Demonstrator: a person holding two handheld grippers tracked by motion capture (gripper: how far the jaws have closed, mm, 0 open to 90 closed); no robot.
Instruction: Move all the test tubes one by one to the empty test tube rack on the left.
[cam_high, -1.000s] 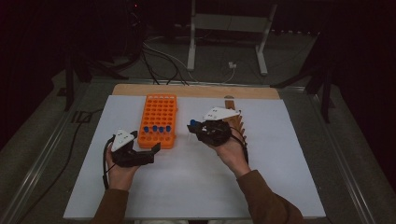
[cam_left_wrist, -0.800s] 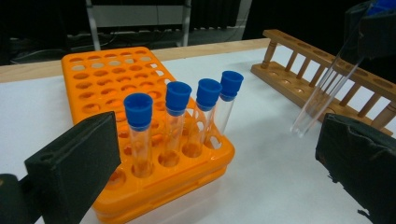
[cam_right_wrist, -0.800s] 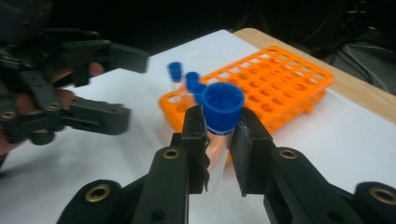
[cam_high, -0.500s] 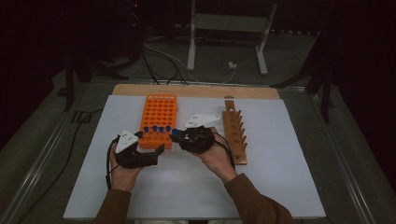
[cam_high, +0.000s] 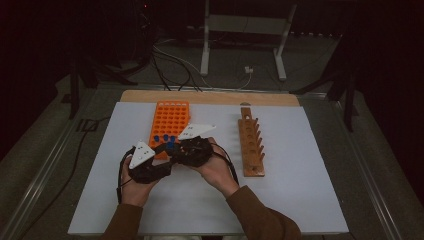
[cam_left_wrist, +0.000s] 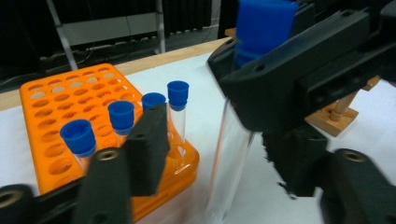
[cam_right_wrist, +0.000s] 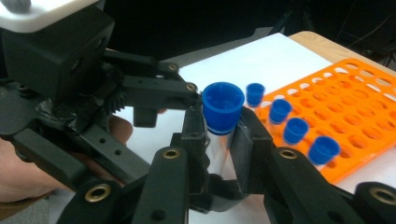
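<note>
Standing at the near middle of the white mat, the two hand-held grippers are seen side by side, almost touching, just in front of the orange rack. A clear tube with a blue cap is clamped upright between the pads of the right gripper, just below the cap; the glass body hangs down below the jaws, as is seen in the left gripper view. The same tube is seen there between the jaws of the left gripper, which have just been closing around it at a narrower setting. Whether the left pads already press on the glass cannot be told; a gap is seen between the near-side pad and the tube. The person's hands are seen beneath both grippers in the high view, the right gripper slightly farther from the person than the left gripper.

Beyond the grippers, four further blue-capped tubes are seated upright in the near rows of the orange rack, the remaining holes being unoccupied. A wooden peg stand is laid lengthwise to the right of the rack, well apart from it. At the far edge of the mat, a wooden board is noted, and behind it cables and a metal frame on the floor.
</note>
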